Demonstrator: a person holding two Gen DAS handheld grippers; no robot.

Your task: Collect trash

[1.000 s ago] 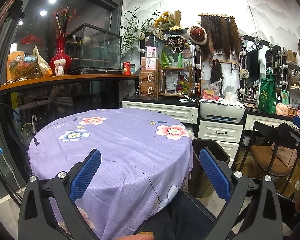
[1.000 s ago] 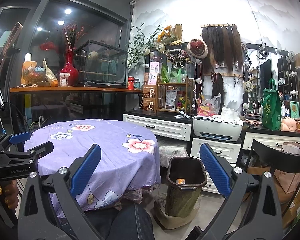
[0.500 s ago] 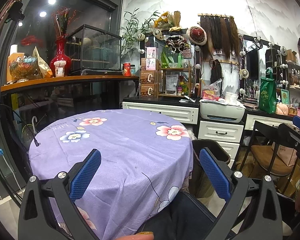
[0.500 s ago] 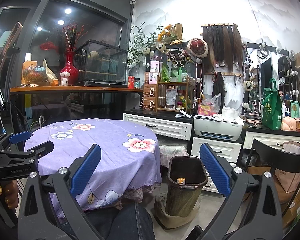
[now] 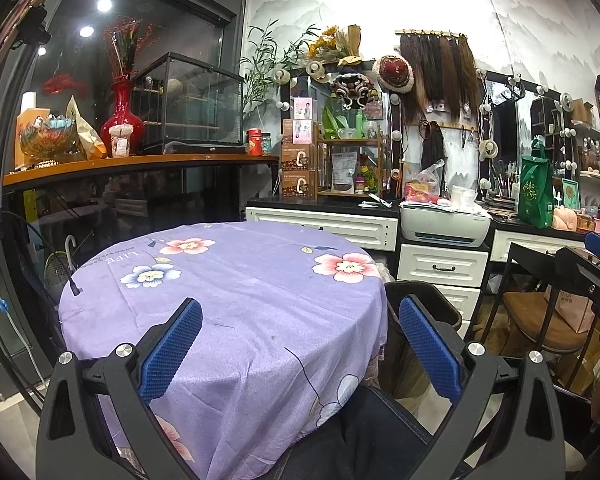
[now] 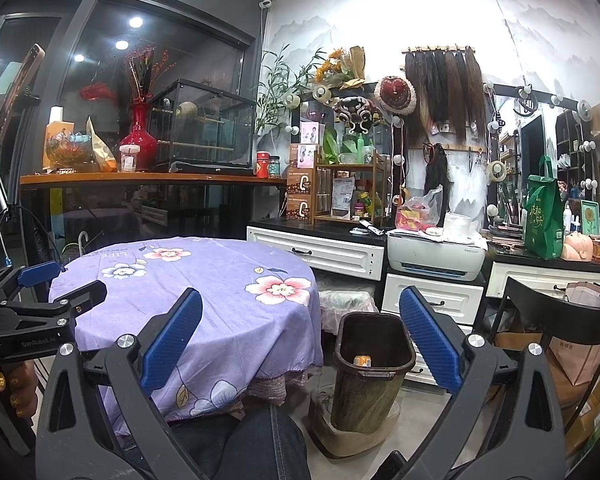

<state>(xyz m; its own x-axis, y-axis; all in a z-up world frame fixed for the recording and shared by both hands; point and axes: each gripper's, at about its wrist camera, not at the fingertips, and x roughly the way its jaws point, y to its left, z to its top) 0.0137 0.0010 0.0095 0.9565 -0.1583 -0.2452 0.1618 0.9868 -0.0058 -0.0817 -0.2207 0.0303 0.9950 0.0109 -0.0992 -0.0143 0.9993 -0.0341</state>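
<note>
A brown trash bin (image 6: pixel 370 368) stands on the floor right of the round table, with an orange-and-white piece of trash (image 6: pixel 362 360) inside it. In the left wrist view only the bin's dark rim (image 5: pixel 428 300) shows past the table edge. The table wears a purple flowered cloth (image 5: pixel 236 296), also in the right wrist view (image 6: pixel 204 280); I see no trash on it. My left gripper (image 5: pixel 300 348) is open and empty over the table's near edge; it also shows at the left of the right wrist view (image 6: pixel 60 280). My right gripper (image 6: pixel 300 344) is open and empty, held back from the bin.
A black chair (image 6: pixel 560 320) with a paper bag stands right of the bin. White drawers (image 6: pixel 432 300) and a printer (image 6: pixel 436 252) are behind the bin. A wooden shelf (image 5: pixel 132 164) with a red vase and glass case runs along the back left. My knee (image 6: pixel 260 444) is at the bottom.
</note>
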